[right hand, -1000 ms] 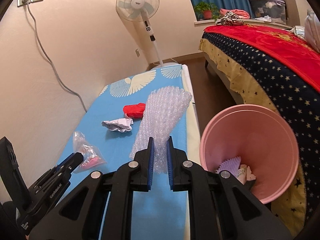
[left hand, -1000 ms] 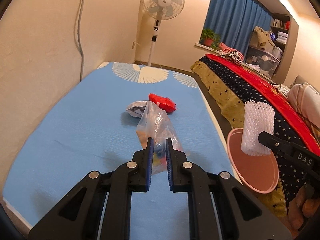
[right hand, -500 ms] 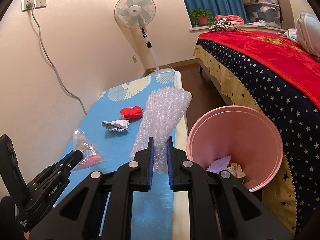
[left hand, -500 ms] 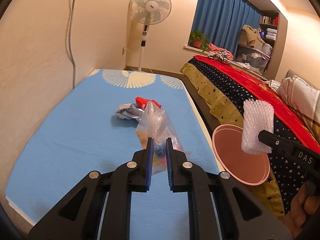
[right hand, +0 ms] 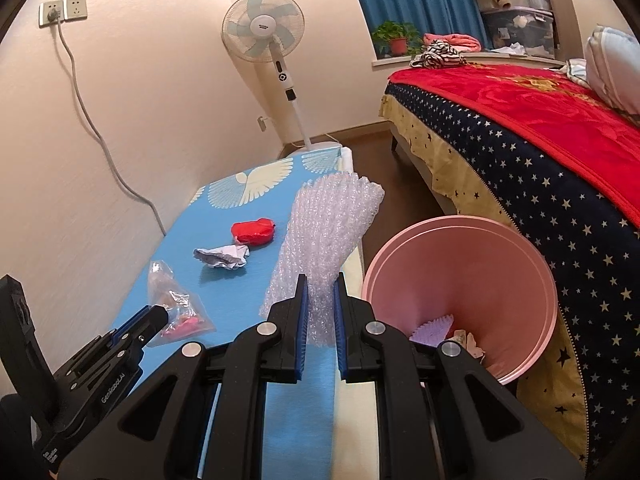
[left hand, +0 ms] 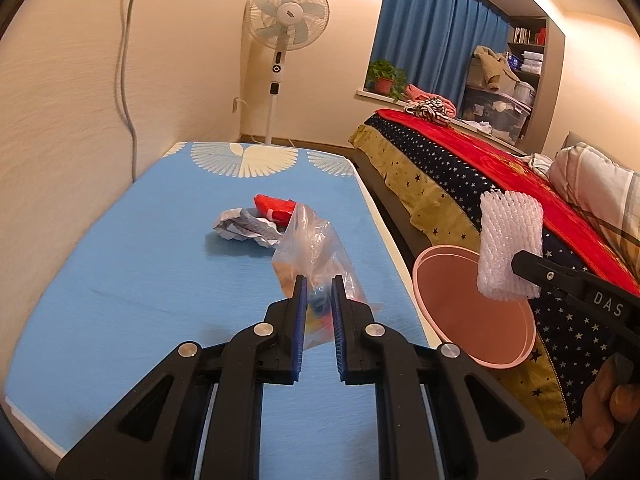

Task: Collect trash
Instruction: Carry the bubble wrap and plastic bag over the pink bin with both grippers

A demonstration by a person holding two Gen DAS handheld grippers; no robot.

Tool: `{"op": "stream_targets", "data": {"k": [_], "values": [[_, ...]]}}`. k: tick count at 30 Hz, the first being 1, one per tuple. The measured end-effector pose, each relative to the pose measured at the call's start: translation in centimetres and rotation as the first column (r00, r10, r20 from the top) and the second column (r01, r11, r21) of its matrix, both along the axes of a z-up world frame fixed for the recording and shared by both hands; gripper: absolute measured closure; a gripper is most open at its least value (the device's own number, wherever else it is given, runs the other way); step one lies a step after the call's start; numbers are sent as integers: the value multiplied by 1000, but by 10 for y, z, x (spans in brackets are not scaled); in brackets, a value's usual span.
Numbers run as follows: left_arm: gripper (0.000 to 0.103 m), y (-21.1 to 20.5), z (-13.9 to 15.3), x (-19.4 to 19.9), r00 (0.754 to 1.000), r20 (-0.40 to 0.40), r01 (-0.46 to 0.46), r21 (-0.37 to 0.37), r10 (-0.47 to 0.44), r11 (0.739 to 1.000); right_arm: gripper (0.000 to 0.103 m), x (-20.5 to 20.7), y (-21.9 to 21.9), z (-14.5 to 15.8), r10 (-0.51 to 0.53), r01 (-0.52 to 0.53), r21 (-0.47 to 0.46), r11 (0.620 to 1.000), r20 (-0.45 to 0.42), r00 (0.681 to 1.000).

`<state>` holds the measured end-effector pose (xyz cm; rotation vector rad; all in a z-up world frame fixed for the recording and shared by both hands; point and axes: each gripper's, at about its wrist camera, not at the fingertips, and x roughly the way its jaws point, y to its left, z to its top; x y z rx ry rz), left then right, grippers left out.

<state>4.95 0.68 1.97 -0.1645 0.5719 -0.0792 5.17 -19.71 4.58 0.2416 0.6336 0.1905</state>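
My left gripper point(left hand: 318, 285) is shut on a clear plastic bag point(left hand: 316, 244) with colourful scraps inside, held up over the blue mat point(left hand: 140, 260). In the right wrist view the same bag point(right hand: 176, 308) hangs from the left gripper point(right hand: 160, 314). My right gripper point(right hand: 320, 280) is shut on a sheet of bubble wrap point(right hand: 332, 220). The left wrist view shows that bubble wrap point(left hand: 510, 246) above the far edge of the pink bin point(left hand: 416, 280). The bin point(right hand: 480, 272) stands on the floor beside the mat with some trash at its bottom. A red wrapper point(right hand: 253, 232) and crumpled paper point(right hand: 222, 258) lie on the mat.
A standing fan point(right hand: 264, 36) is at the mat's far end. The bed with a starry cover point(right hand: 540, 168) runs along the right, just behind the bin. A cable point(right hand: 92, 120) hangs down the left wall. A hand point(left hand: 612, 412) grips the right tool.
Both views have shifted a little leftward, so both grippers have drifted slightly toward the bin side. The bag and the bubble wrap stay gripped as before.
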Motion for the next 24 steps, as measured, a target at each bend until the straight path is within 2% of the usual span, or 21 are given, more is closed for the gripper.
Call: {"op": "stream_targets", "data": {"k": [24], "values": [[91, -23, -8, 20, 999, -4, 39, 2, -39, 999, 91, 15, -19, -1, -62, 62, 5, 998, -1, 998]]}}
